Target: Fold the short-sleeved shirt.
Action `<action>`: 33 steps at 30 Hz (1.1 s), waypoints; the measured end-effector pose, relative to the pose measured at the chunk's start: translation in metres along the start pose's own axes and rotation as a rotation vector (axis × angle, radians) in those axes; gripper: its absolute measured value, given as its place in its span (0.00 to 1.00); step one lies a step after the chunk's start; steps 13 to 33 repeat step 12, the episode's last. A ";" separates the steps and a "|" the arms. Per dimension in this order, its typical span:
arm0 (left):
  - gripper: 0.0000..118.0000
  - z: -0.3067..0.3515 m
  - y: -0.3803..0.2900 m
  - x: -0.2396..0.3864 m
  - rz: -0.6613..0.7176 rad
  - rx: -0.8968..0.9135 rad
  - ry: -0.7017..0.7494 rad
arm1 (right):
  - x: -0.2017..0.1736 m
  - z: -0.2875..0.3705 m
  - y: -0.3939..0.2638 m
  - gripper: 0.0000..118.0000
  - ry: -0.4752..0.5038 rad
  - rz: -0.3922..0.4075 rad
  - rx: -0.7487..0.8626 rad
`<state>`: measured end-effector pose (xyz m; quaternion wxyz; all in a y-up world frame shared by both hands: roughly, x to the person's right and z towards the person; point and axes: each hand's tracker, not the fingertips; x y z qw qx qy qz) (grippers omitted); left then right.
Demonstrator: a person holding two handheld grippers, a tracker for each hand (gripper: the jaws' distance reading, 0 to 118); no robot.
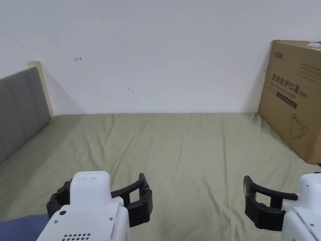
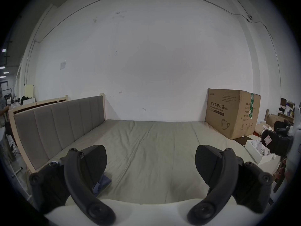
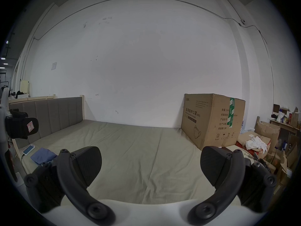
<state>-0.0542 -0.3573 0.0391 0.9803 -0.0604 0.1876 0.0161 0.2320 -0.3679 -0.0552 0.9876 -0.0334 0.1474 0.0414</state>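
The short-sleeved shirt (image 3: 43, 155) is a blue cloth lying in a small flat heap on the near left part of the bed. Its corner shows at the bottom left of the head view (image 1: 22, 227) and behind the left jaw in the left gripper view (image 2: 104, 180). My left gripper (image 1: 103, 181) hovers open just right of the shirt, with nothing between its jaws (image 2: 150, 151). My right gripper (image 1: 291, 188) is held open over the near right of the bed, also holding nothing (image 3: 150, 153). Neither touches the shirt.
The bed has an olive-green sheet (image 1: 188, 150) with shallow creases. A grey padded headboard (image 1: 18, 106) runs along the left. A large cardboard box (image 1: 294, 97) stands at the far right corner against the white wall. A phone (image 3: 29, 149) lies beside the shirt. Boxes and clutter (image 3: 263, 141) sit right of the bed.
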 end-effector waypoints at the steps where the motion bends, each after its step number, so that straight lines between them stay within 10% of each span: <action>1: 0.94 0.000 0.000 0.001 -0.003 0.001 -0.002 | 0.000 0.000 -0.001 1.00 0.000 -0.002 -0.003; 33: 0.94 -0.007 -0.005 0.012 -0.018 -0.029 -0.040 | 0.001 -0.008 -0.009 1.00 -0.008 -0.015 -0.026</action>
